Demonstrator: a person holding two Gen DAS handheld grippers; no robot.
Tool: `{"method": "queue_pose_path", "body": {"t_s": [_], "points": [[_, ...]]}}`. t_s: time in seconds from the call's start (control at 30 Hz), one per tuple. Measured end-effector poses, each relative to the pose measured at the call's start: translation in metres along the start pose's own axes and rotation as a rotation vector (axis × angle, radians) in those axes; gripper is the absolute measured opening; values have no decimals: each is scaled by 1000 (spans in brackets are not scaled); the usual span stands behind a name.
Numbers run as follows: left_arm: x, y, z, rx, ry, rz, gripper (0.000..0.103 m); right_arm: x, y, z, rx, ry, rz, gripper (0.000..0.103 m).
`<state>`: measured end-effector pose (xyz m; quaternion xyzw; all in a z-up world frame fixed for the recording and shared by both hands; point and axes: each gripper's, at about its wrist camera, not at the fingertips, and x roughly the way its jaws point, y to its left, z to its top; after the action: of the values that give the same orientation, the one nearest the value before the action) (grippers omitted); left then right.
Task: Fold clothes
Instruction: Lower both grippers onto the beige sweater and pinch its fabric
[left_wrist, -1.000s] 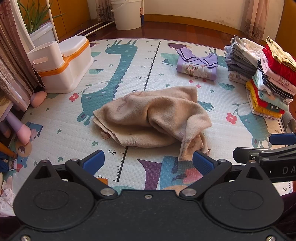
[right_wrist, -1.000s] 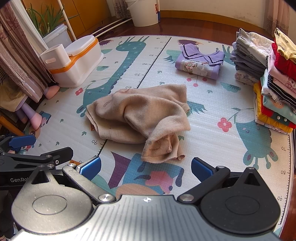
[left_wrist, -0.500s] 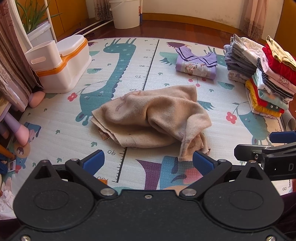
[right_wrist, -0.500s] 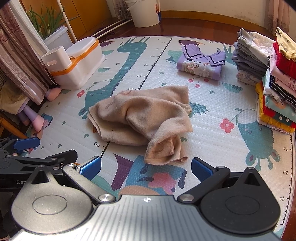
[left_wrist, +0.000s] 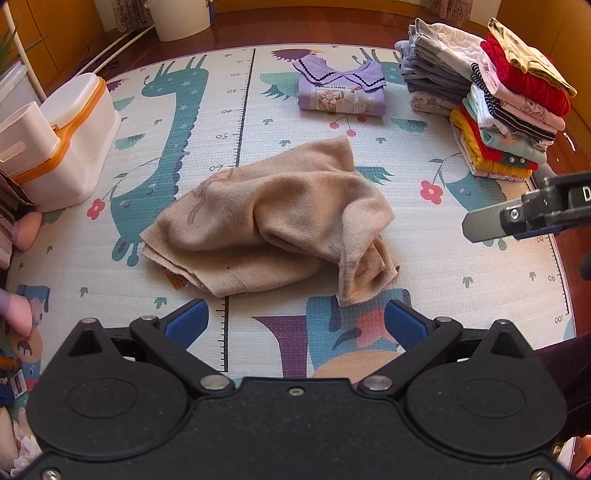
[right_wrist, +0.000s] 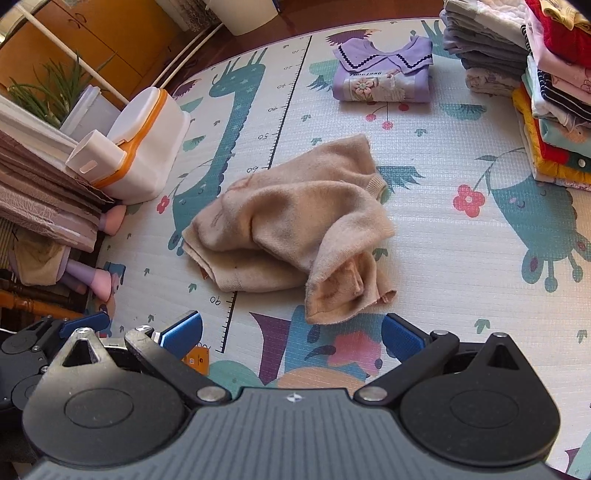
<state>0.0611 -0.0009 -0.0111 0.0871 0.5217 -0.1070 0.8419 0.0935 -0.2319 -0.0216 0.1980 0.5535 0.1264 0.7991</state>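
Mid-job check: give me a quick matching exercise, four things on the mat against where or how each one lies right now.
Things:
1. beige sweater
2. purple top
3. clothes stack
4. white and orange box

States:
A. folded, alone at the far side of the mat
B. crumpled in the middle of the mat
C. at the mat's left edge
D. piled high at the mat's right edge

Pairs: 1-B, 2-A, 3-D, 4-C
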Motion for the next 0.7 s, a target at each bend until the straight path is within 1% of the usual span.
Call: {"method": "queue_pose_path", "body": {"t_s": [0.07,0.17,0.27,0.3,0.37,0.4,0.47,0.53,0.63,0.7], "points": [[4,3,7,27,7,-5,102,6,-7,10,30,1,6,102],[10,9,19,56,17,-59,102,18,-20,21,74,7,14,102],[11,11,30,137,13,-77,103,37,-37,22,145,17,23,97],[12,11,34,178,23,-70,103,44,-44,21,175,20,28,96],[18,12,41,254,55,-56,103,58,-58,17,235,21,41,87],[21,14,45,290,75,-50,103,65,-64,14,262,17,40,84],[29,18,50,337,98,-33,103,75,-75,10,315,-3,43,73],[38,22,55,361,106,-22,102,87,-86,5,367,-10,51,71],[56,27,66,376,111,-3,102,106,-96,-1,423,-19,64,71],[68,27,76,379,101,0,102,117,-101,-5,467,-38,89,71]]}}
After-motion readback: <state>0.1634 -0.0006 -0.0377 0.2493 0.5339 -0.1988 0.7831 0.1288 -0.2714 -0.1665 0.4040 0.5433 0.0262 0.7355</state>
